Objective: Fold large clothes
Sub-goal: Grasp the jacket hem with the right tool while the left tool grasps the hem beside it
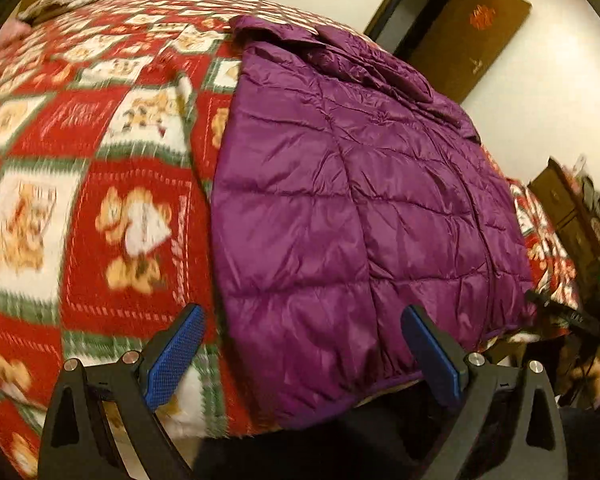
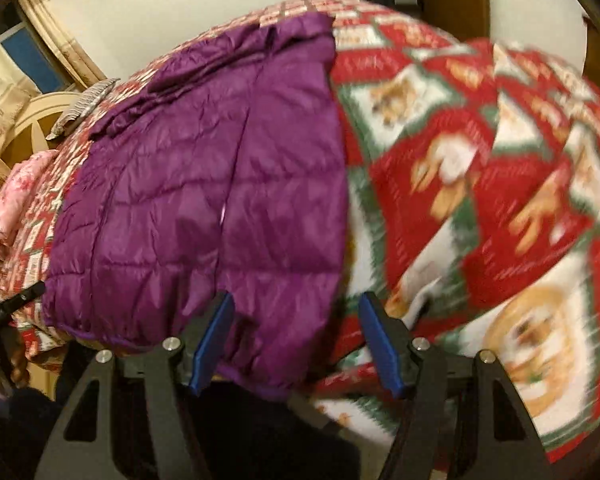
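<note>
Your purple jacket (image 1: 340, 208) lies flat on the red bedspread (image 1: 112, 184), its hem at the near edge of the bed and its collar at the far end. Both tools are spread wide and grasping nothing: the left gripper (image 1: 300, 360) hovers over the hem's left corner, the right gripper (image 2: 296, 344) over its right corner. Expect the jacket to be light, puffy and slick, so it may slide or spring back; pinch the hem corners through the stitched seams. The sleeves look tucked near the collar, but blur hides the detail, and the hem's underside is out of sight.
</note>
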Demonstrator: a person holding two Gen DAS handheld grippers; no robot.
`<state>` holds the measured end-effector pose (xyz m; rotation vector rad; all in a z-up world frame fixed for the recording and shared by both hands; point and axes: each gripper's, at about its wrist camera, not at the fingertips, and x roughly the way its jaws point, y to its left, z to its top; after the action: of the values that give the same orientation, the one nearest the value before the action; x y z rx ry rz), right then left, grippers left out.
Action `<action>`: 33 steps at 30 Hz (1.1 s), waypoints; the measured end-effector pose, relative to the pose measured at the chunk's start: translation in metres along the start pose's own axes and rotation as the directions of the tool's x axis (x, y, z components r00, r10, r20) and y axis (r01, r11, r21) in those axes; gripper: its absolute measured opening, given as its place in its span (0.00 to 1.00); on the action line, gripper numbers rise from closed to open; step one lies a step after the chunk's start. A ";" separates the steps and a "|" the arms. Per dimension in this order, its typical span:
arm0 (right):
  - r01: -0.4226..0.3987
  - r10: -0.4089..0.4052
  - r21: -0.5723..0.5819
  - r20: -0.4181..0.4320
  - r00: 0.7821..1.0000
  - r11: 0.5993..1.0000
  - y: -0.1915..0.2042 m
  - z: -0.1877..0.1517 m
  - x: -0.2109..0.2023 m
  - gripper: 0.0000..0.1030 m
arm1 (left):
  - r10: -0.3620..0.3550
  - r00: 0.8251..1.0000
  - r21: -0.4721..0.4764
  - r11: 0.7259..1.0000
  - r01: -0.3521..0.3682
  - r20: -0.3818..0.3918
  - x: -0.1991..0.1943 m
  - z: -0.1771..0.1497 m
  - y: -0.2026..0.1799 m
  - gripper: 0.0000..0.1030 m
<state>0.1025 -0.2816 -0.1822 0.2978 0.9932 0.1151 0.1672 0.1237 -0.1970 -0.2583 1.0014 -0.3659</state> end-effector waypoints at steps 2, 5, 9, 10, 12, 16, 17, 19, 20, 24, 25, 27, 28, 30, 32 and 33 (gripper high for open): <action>-0.036 0.036 0.008 -0.020 0.999 0.999 0.001 -0.002 0.007 0.65 | -0.019 1.000 0.005 1.000 0.019 0.010 -0.002 -0.002 -0.002 0.95; -0.056 0.056 0.013 -0.050 0.997 0.998 0.003 -0.006 0.018 0.54 | -0.089 0.996 -0.019 0.996 0.089 0.002 -0.003 -0.002 -0.001 0.95; -0.068 0.067 -0.008 -0.053 0.996 0.998 0.009 -0.009 0.020 0.53 | -0.152 0.988 -0.073 0.986 0.152 0.012 -0.004 -0.005 0.008 0.92; -0.071 0.070 -0.005 -0.052 0.996 0.997 0.008 -0.010 0.021 0.53 | -0.154 0.988 -0.076 0.985 0.155 0.017 -0.004 -0.006 0.008 0.91; -0.083 0.083 0.015 -0.051 0.995 0.996 0.005 -0.011 0.023 0.53 | -0.149 0.989 -0.074 0.986 0.150 0.020 -0.006 -0.006 0.008 0.82; -0.100 0.102 0.040 -0.052 0.993 0.994 0.000 -0.012 0.026 0.48 | -0.204 0.979 -0.092 0.975 0.205 0.012 -0.006 -0.007 0.011 0.30; -0.095 0.097 0.030 -0.049 0.994 0.995 0.001 -0.012 0.024 0.40 | -0.191 0.982 -0.094 0.977 0.191 0.008 -0.005 -0.007 0.011 0.24; -0.090 0.089 -0.009 -0.049 0.995 0.996 0.003 -0.013 0.021 0.15 | -0.172 0.985 -0.089 0.981 0.172 0.010 -0.004 -0.008 0.012 0.18; -0.095 0.094 -0.005 -0.046 0.995 0.996 0.003 -0.014 0.020 0.14 | -0.172 0.985 -0.090 0.981 0.173 0.014 -0.005 -0.008 0.013 0.15; -0.177 0.177 0.037 -0.011 0.984 0.984 -0.001 -0.014 0.011 0.10 | -0.242 0.966 -0.098 0.963 0.250 0.086 -0.023 -0.005 0.013 0.06; -0.206 0.206 0.045 0.004 0.978 0.977 -0.002 -0.012 0.006 0.09 | -0.256 0.961 -0.091 0.960 0.266 0.106 -0.029 -0.003 0.011 0.05; -0.275 0.273 0.038 0.054 0.961 0.961 0.000 -0.010 -0.010 0.09 | -0.283 0.947 -0.058 0.954 0.294 0.151 -0.045 0.002 0.005 0.04; -0.296 0.293 0.021 0.076 0.953 0.955 0.003 -0.008 -0.019 0.09 | -0.292 0.942 -0.039 0.953 0.302 0.168 -0.052 0.003 0.002 0.04; -0.341 0.339 -0.009 0.113 0.934 0.940 0.008 -0.005 -0.034 0.09 | -0.310 0.930 0.003 0.949 0.315 0.198 -0.065 0.007 -0.006 0.04; -0.388 0.389 -0.036 0.148 0.909 0.921 0.012 -0.003 -0.049 0.09 | -0.330 0.918 0.044 0.944 0.328 0.222 -0.076 0.008 -0.013 0.04; -0.407 0.409 -0.050 0.162 0.898 0.912 0.014 -0.001 -0.057 0.09 | -0.346 0.909 0.067 0.938 0.340 0.233 -0.083 0.007 -0.017 0.04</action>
<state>0.0710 -0.2807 -0.1326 0.4930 0.7486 0.4731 0.1303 0.1429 -0.1234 -0.4485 0.7078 -0.6520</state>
